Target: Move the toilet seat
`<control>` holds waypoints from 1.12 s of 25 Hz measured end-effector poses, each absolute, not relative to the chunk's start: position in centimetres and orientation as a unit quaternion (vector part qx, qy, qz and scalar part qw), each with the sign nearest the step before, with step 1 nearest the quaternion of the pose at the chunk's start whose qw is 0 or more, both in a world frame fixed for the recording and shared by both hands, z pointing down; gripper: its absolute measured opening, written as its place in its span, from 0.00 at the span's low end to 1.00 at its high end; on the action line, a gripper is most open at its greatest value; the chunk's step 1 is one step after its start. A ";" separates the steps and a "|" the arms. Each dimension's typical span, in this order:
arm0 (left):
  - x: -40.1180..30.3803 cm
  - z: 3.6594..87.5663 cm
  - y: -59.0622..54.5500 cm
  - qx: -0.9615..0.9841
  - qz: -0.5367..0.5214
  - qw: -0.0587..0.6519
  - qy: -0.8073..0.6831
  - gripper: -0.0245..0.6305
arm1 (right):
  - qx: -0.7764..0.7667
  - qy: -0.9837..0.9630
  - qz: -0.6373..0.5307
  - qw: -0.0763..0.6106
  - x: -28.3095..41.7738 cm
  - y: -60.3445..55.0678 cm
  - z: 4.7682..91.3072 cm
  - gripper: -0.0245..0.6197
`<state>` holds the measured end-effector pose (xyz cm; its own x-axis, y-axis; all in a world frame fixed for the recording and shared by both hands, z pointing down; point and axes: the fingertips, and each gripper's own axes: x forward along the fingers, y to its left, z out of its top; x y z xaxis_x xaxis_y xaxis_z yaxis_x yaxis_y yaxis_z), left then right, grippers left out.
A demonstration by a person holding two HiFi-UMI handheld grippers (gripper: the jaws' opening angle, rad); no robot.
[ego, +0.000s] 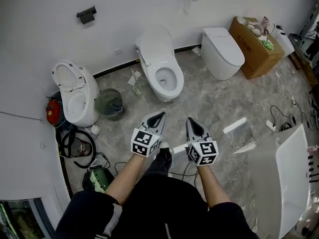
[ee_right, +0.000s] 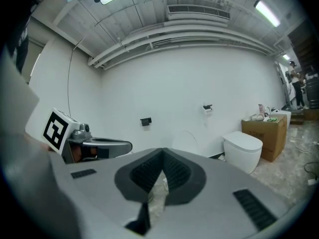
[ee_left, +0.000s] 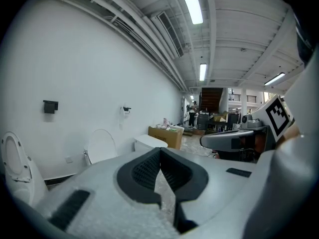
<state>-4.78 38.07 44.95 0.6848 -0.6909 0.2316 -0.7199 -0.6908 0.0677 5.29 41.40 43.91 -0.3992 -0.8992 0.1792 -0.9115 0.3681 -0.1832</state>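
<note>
Three white toilets stand along the far wall. The middle toilet (ego: 160, 66) has its lid (ego: 155, 41) raised against the wall and its bowl open. That lid (ee_left: 101, 146) also shows in the left gripper view. The left toilet (ego: 76, 92) has its seat tipped up, and the right toilet (ego: 223, 51) is closed. My left gripper (ego: 160, 115) and right gripper (ego: 190, 120) hover side by side over the floor, short of the middle toilet. Both are shut with nothing between the jaws (ee_left: 159, 152) (ee_right: 162, 154).
A mesh waste basket (ego: 109, 104) sits between the left and middle toilets. A cardboard box (ego: 256, 48) stands at the far right. Cables (ego: 280, 117) and a clear plastic piece (ego: 236, 126) lie on the marble floor. A white panel (ego: 294, 178) leans at the right.
</note>
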 end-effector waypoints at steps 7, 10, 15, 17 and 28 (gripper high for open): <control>-2.6 45.8 29.5 0.916 0.098 0.086 -0.379 0.04 | 0.546 -0.825 0.144 0.034 7.1 32.7 45.0 0.05; -1.9 46.1 26.0 0.916 0.103 0.089 -0.377 0.04 | 0.547 -0.822 0.153 0.037 8.1 28.9 45.3 0.05; -1.7 46.5 20.7 0.913 0.110 0.092 -0.381 0.04 | 0.542 -0.823 0.166 0.040 8.7 22.7 46.1 0.05; -2.1 46.8 19.0 0.911 0.113 0.092 -0.385 0.04 | 0.537 -0.825 0.169 0.036 8.2 20.4 46.3 0.05; -3.0 47.3 11.4 0.891 0.114 0.109 -0.426 0.04 | 0.496 -0.849 0.177 0.047 7.2 11.4 46.8 0.05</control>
<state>-3.02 11.37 47.35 0.6104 -0.7344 0.2968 -0.7844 -0.6126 0.0976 7.21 11.36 46.83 -0.5035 -0.8254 0.2556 -0.8588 0.4454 -0.2533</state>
